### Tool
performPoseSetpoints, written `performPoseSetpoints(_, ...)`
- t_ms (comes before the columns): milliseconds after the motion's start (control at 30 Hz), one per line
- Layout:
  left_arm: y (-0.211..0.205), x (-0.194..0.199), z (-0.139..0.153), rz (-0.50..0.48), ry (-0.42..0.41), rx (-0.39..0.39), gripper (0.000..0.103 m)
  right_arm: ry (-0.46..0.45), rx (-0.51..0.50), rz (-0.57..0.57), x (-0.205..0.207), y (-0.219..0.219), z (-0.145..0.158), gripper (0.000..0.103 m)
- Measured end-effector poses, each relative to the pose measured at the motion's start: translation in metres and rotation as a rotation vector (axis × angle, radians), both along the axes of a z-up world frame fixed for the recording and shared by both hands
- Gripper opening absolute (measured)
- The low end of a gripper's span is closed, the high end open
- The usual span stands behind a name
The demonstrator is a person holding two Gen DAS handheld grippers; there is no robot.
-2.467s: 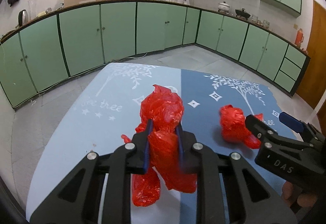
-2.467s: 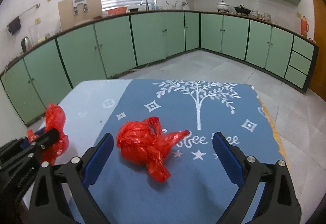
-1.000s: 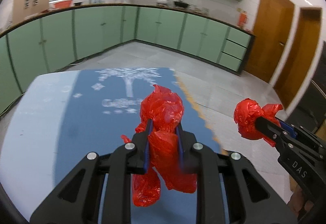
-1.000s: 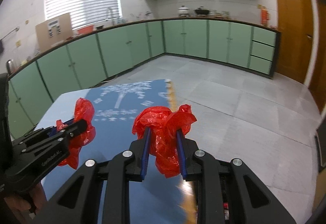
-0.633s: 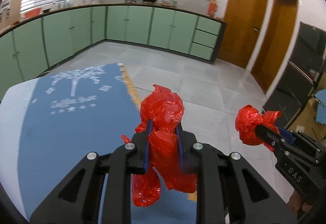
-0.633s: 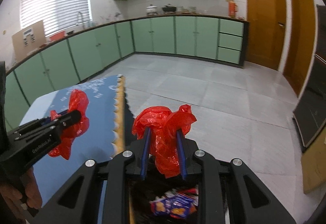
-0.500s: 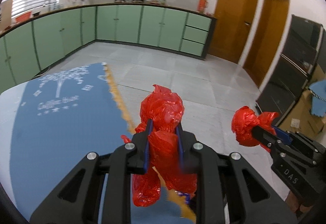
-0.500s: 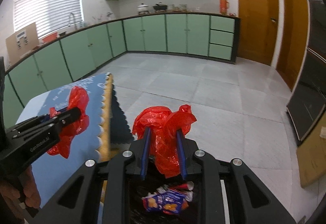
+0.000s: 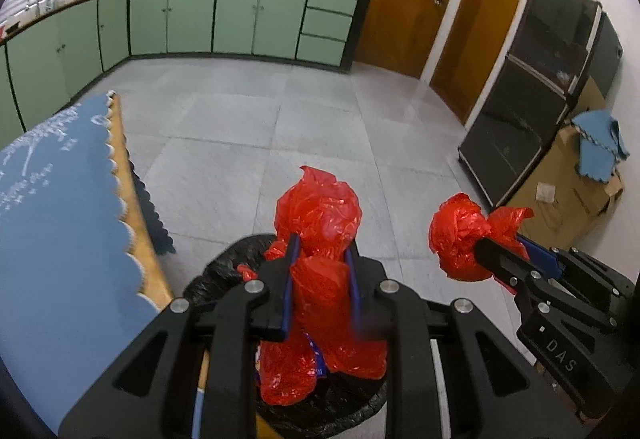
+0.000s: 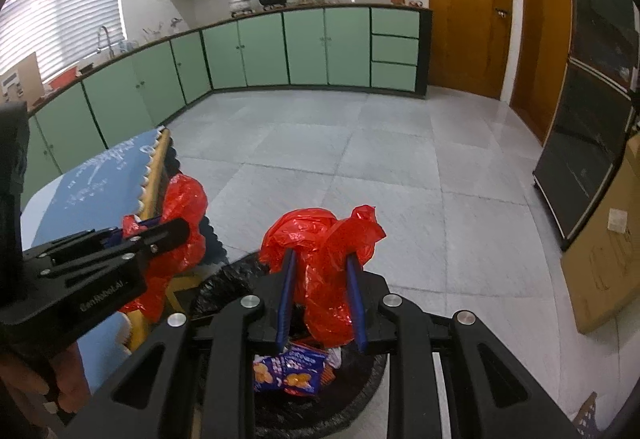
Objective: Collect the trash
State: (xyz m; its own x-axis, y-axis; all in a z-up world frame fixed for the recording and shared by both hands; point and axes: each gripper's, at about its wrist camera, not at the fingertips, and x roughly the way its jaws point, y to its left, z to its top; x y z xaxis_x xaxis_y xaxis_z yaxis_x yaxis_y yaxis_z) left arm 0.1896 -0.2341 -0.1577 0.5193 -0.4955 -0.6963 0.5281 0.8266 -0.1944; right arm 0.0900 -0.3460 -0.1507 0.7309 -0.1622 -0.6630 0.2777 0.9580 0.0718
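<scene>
My left gripper [image 9: 320,251] is shut on a crumpled red plastic bag [image 9: 318,211] and hangs over a bin lined with a black bag [image 9: 224,271]. My right gripper [image 10: 320,267] is shut on a second red plastic bag [image 10: 320,231], also above the bin [image 10: 224,279]. Blue and orange snack wrappers [image 10: 292,369] lie inside the bin. In the left wrist view the right gripper [image 9: 500,251] with its bag [image 9: 460,235] shows at the right. In the right wrist view the left gripper [image 10: 172,227] with its bag [image 10: 184,207] shows at the left.
The table with a blue scalloped cloth [image 9: 60,199] stands just left of the bin. Grey tiled floor [image 9: 320,111] stretches ahead to green cabinets [image 9: 240,15]. A black cabinet [image 9: 532,91] and cardboard boxes [image 9: 568,191] stand at the right.
Both grippers have swung right off the blue table and sunk over the black bin. Each still holds its red bag.
</scene>
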Motion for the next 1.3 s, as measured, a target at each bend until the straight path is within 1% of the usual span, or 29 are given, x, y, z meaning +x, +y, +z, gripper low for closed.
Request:
performPoseSetpoints(133,-0.009,0.005,-0.017,-0.022,0.036,0.030,0.023,0.044,0.016,-0.012,0.002,-0.005,-0.021,0.024)
performPoseSetpoints(167,-0.010,0.007,-0.021,-0.028,0.049,0.034,0.026,0.058,0.023,-0.015,0.002,-0.007,-0.028,0.024)
performPoseSetpoints(333,-0.011,0.014,-0.030,-0.050,0.108,0.025,0.031,0.121,0.052,-0.021,0.003,-0.014,-0.057,0.024)
performPoseSetpoints(433,-0.009,0.016,-0.029,-0.047,0.110,0.022,0.039,0.145,0.065,-0.022,0.004,-0.016,-0.068,0.027)
performPoseSetpoints(500,-0.006,0.017,-0.026,-0.044,0.114,0.011,0.048,0.157,0.060,-0.020,0.006,-0.014,-0.071,0.032)
performPoseSetpoints(567,-0.003,0.018,-0.022,-0.034,0.107,0.003,0.052,0.157,0.054,-0.018,0.007,-0.013,-0.070,0.034)
performPoseSetpoints(633,0.001,0.019,-0.017,-0.023,0.099,-0.003,0.052,0.154,0.050,-0.016,0.007,-0.013,-0.069,0.038)
performPoseSetpoints(700,0.001,0.020,-0.013,-0.010,0.089,-0.008,0.052,0.148,0.043,-0.019,0.007,-0.012,-0.067,0.048)
performPoseSetpoints(767,0.007,0.021,-0.007,0.006,0.072,-0.012,0.052,0.142,0.038,-0.017,0.007,-0.010,-0.065,0.050)
performPoseSetpoints(800,0.009,0.021,-0.004,0.014,0.063,-0.014,0.052,0.140,0.036,-0.015,0.007,-0.009,-0.063,0.056)
performPoseSetpoints(933,0.021,0.018,0.010,0.043,0.027,-0.019,0.052,0.129,0.021,-0.018,0.005,-0.008,-0.056,0.068)
performPoseSetpoints(1000,0.027,0.015,0.016,0.058,0.014,-0.018,0.056,0.118,0.012,-0.020,0.002,-0.005,-0.048,0.077)
performPoseSetpoints(1033,0.030,0.013,0.019,0.066,0.008,-0.021,0.057,0.111,0.008,-0.019,0.002,-0.004,-0.044,0.079)
performPoseSetpoints(1100,0.038,0.011,0.027,0.086,-0.002,-0.023,0.061,0.093,0.000,-0.018,-0.001,-0.001,-0.034,0.087)
performPoseSetpoints(1133,0.041,0.010,0.029,0.093,-0.005,-0.024,0.062,0.084,0.002,-0.019,-0.002,0.000,-0.029,0.088)
performPoseSetpoints(1200,0.052,0.004,0.040,0.113,-0.021,-0.031,0.067,0.067,0.015,-0.016,-0.005,0.004,-0.018,0.095)
performPoseSetpoints(1233,0.056,0.001,0.045,0.125,-0.033,-0.030,0.068,0.059,0.020,-0.014,-0.006,0.006,-0.013,0.097)
performPoseSetpoints(1300,0.066,-0.006,0.053,0.146,-0.051,-0.030,0.073,0.036,0.029,0.000,-0.008,0.012,0.000,0.097)
